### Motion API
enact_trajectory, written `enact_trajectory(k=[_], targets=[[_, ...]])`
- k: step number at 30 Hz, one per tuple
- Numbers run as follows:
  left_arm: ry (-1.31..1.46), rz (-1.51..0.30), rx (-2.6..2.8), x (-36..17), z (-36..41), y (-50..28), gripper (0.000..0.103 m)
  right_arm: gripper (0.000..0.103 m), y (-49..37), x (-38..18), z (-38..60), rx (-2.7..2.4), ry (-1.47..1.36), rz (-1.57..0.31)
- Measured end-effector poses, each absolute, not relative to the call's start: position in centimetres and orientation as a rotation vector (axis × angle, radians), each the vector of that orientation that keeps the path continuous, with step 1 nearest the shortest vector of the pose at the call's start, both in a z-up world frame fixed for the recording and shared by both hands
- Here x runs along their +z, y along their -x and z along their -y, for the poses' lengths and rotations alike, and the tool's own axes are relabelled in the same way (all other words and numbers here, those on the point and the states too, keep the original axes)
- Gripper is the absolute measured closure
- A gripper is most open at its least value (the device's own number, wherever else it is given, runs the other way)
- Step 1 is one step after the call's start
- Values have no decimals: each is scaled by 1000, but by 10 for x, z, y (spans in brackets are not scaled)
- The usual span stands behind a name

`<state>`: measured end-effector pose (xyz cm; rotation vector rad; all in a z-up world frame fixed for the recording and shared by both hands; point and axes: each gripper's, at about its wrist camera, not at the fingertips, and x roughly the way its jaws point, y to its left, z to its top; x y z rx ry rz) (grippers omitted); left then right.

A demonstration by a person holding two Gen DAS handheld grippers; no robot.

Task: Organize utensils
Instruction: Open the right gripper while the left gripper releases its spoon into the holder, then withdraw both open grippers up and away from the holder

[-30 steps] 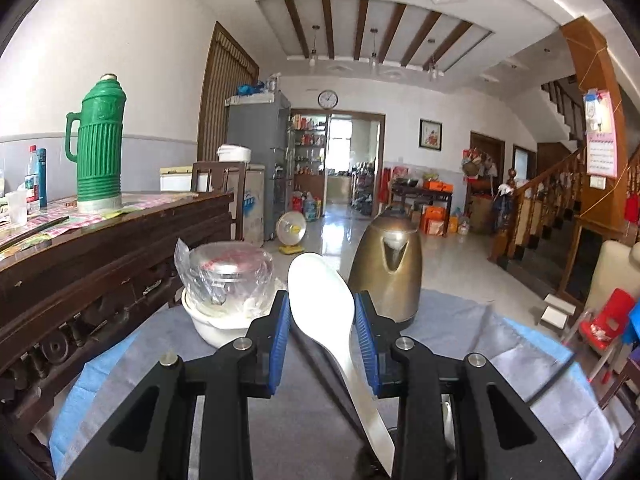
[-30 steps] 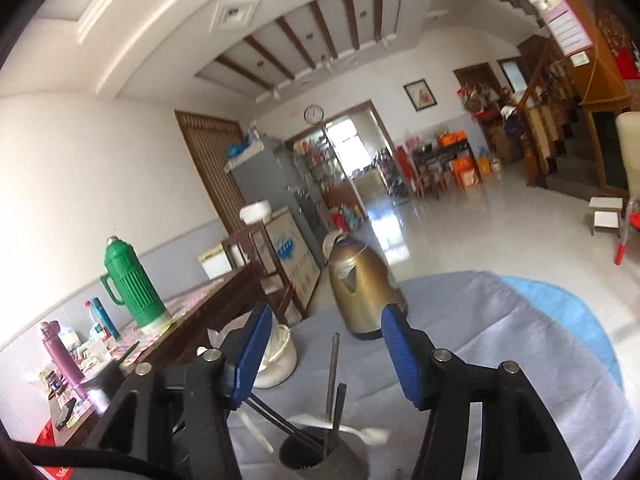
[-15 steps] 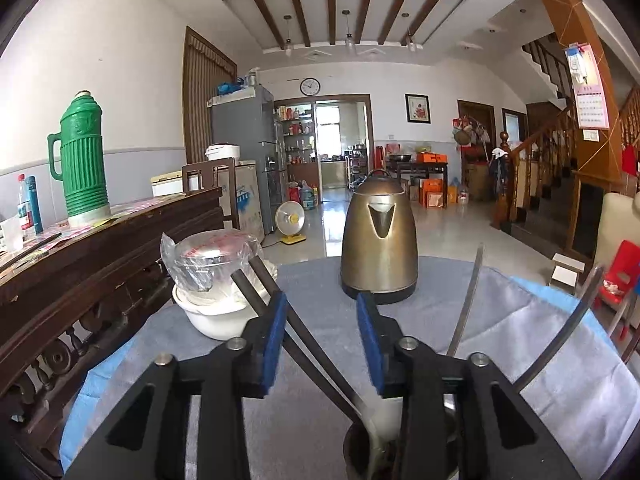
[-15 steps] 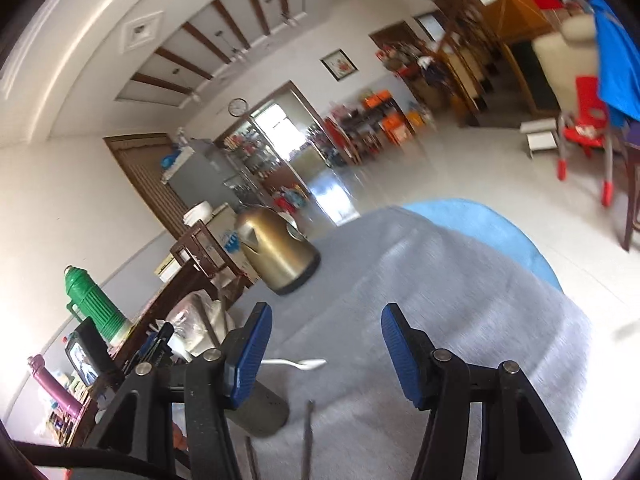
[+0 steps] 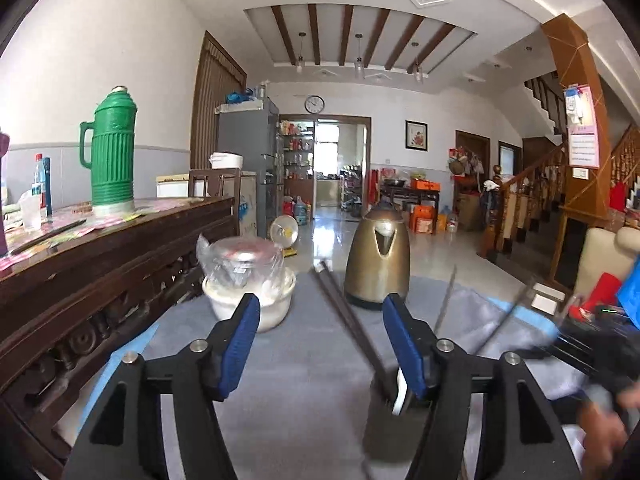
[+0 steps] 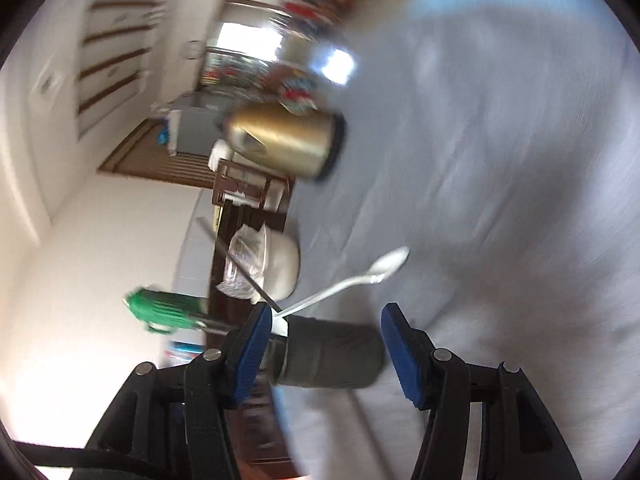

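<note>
Left gripper [image 5: 320,340]: our jaws have just been opening; nothing is held.
Right gripper [image 6: 322,350]: spread apart, empty, picture blurred.
Holder [image 6: 328,354]: dark cup on the grey cloth [image 6: 500,200], with chopsticks [image 5: 348,324] and white spoon [image 6: 360,280] inside.
Writing: we can read none; the wall poster [image 5: 583,140] is too small.

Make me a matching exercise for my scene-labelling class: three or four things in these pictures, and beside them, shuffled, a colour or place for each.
Things:
1. kettle
2. thermos
3. white bowl
4. utensil holder

Descriptions:
A. green, on the wooden sideboard
B. dark cylinder with chopsticks and a white spoon sticking out
C. brass-coloured, upright on the grey cloth
D. holds something wrapped in clear plastic

Pairs: 1-C, 2-A, 3-D, 4-B
</note>
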<state>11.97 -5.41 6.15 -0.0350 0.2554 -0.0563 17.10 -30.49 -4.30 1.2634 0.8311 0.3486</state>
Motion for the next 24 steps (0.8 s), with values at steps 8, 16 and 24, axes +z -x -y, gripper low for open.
enact_trajectory(k=[8, 16, 24], targets=[[20, -362, -81, 31, 22, -55, 38, 43, -226, -119, 261, 350, -1692, -913], [64, -424, -104, 19, 12, -36, 38, 72, -237, -149, 256, 138, -1827, -891], [88, -423, -115, 20, 11, -33, 38, 83, -222, -108, 279, 46, -1526, -808]])
